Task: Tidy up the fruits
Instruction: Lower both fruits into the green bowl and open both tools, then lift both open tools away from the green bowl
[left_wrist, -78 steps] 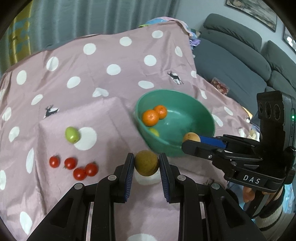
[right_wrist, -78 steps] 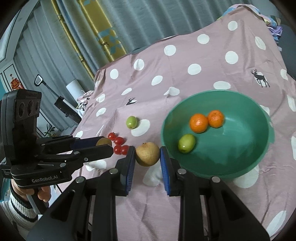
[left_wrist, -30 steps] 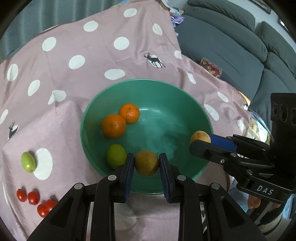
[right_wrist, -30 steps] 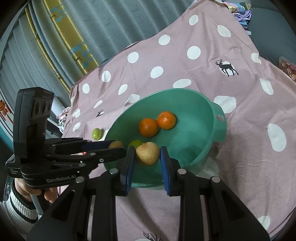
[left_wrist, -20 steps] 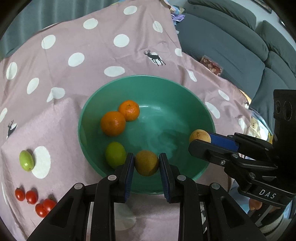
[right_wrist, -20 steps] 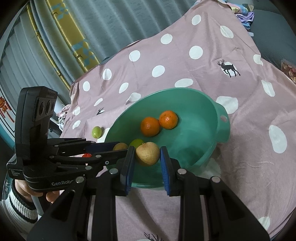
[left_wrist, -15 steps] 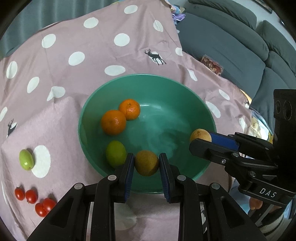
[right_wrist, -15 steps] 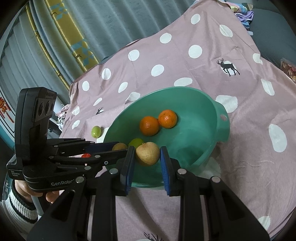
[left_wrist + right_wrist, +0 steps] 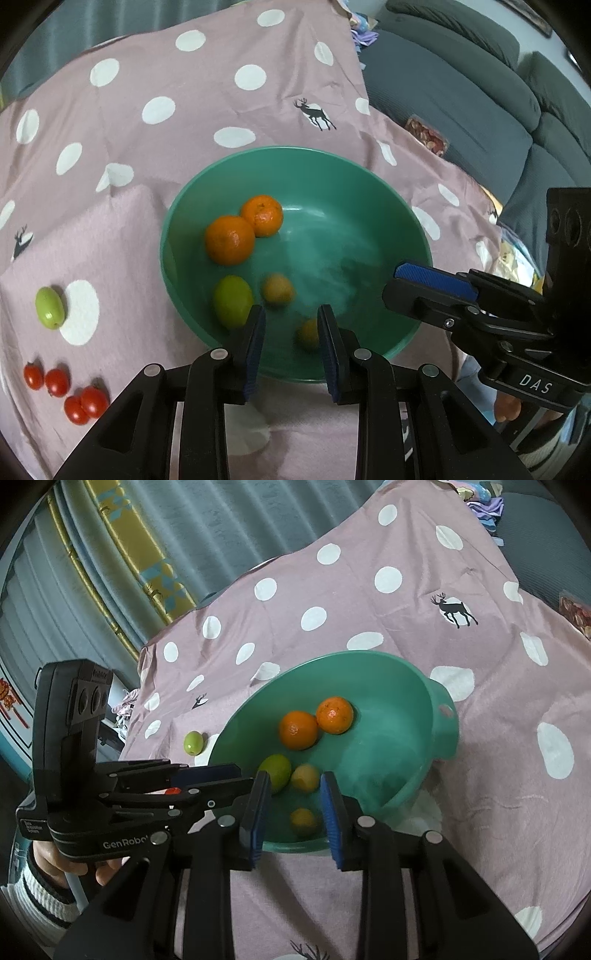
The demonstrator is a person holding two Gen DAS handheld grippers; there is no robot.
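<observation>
A green bowl [image 9: 295,149] [image 9: 436,701] sits on the pink dotted cloth. It holds two oranges [image 9: 229,240] [image 9: 298,729] and a green fruit [image 9: 232,301] [image 9: 275,771]. Two blurred yellow-brown fruits [image 9: 277,290] [image 9: 308,334] [image 9: 304,777] [image 9: 303,821] lie low in the bowl, free of any pads. My left gripper [image 9: 290,332] [image 9: 240,775] hangs over the bowl's near rim with nothing pressed between its fingers. My right gripper [image 9: 293,808] [image 9: 402,284] is over the rim too; its jaws are opening and hold nothing.
On the cloth left of the bowl lie a small green fruit [image 9: 49,307] [image 9: 193,742] and several cherry tomatoes [image 9: 55,382]. A grey sofa [image 9: 461,92] stands beyond the cloth's right edge, and curtains [image 9: 184,535] hang behind. A person's hand [image 9: 48,864] holds the left gripper.
Each gripper held a yellow-brown fruit over the bowl half a second ago. Both fruits have left the jaws and dropped into the bowl. Neither hand has shifted.
</observation>
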